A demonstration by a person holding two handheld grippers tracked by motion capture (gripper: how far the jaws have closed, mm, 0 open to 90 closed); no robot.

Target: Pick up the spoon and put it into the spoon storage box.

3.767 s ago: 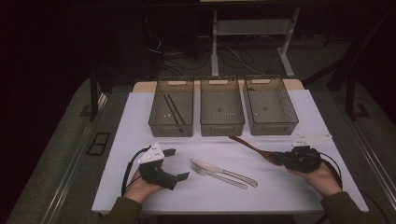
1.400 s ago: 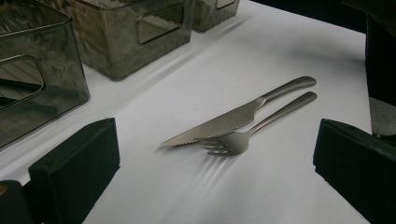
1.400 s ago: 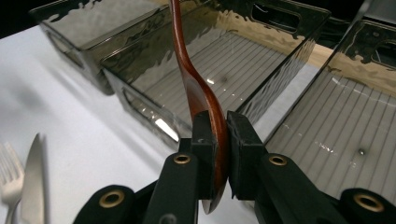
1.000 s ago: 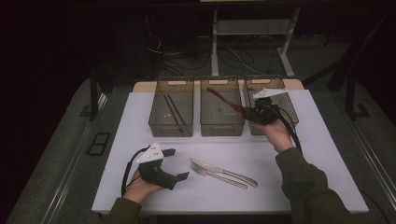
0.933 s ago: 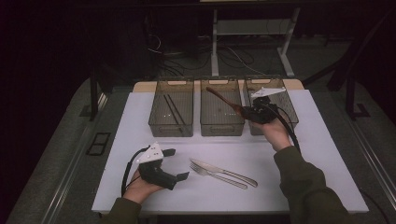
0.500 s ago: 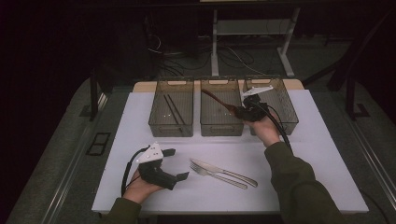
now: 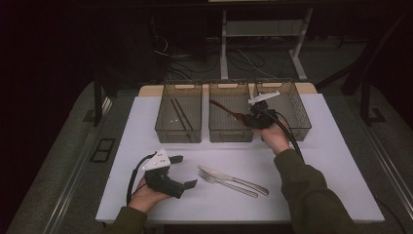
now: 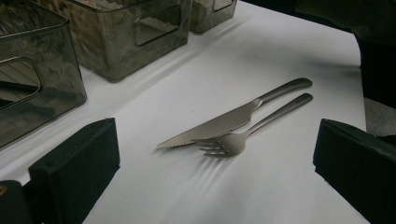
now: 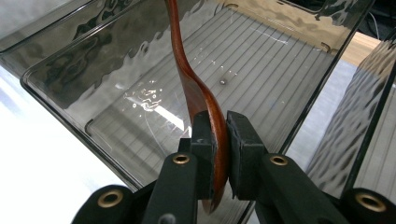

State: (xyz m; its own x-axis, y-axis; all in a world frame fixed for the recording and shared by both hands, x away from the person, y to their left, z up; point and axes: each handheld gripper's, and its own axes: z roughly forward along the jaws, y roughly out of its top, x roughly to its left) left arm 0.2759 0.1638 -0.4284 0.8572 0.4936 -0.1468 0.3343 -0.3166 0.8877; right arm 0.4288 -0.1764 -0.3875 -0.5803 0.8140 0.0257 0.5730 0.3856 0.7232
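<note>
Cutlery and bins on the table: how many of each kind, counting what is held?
Clear bins: 3, left, middle, right
Wooden spoon: 1, clamped in the right gripper over the middle bin
Knife: 1
Fork: 1
Dark sticks in the left bin: 2
Total: 8

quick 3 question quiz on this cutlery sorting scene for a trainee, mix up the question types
1. True or false: the right hand-held gripper is shut on the wooden spoon.
2. Over which bin is the spoon held? A) left bin B) middle bin C) right bin
3. Which two pieces of cutlery lie on the white mat in front of the open left hand-held gripper?

Key
1. True; its pads clamp the spoon's bowl.
2. B.
3. The knife and the fork, side by side.
</note>
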